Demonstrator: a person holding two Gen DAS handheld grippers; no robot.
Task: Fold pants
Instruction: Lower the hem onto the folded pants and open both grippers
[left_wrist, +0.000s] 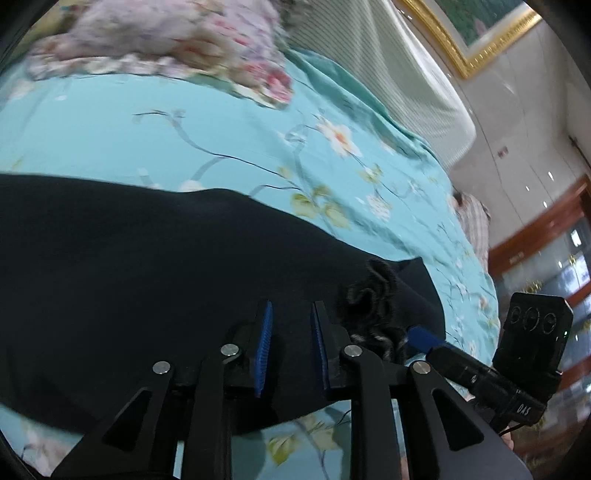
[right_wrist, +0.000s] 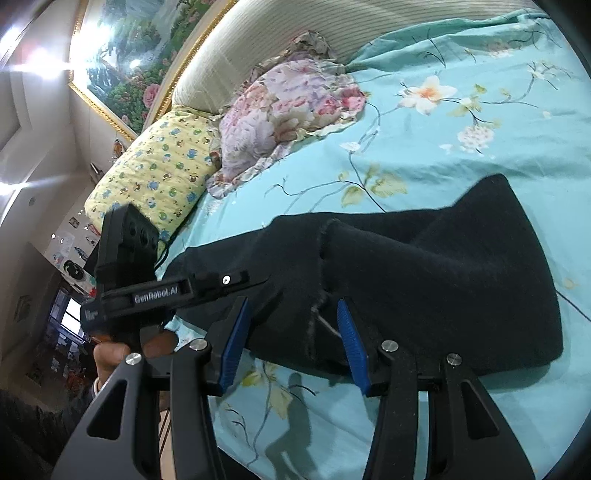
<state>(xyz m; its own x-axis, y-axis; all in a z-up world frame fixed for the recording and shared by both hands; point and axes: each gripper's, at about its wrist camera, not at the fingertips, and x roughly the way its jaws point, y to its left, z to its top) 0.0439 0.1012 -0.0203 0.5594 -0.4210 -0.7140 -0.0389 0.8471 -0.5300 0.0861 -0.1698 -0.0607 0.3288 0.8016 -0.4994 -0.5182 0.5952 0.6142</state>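
Your black pants (right_wrist: 424, 280) lay bunched and partly folded on the bed's turquoise floral sheet (right_wrist: 461, 155), below the floral pillow (right_wrist: 280, 118). Your left gripper (left_wrist: 291, 325) hovered with its jaws apart over the dark cloth, seemingly gripping nothing. Your right gripper (right_wrist: 291, 325) stood wide open at the pants' near edge.

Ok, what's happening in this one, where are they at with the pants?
A person holds two handheld grippers over black pants lying on a turquoise floral bedsheet. The pants look partly folded, with layers overlapping and a ruffled waistband bunched at one end. The left gripper and right gripper both hover at the near edge with jaws open, gripping nothing. Two pillows, one floral and one yellow, lie by the headboard.
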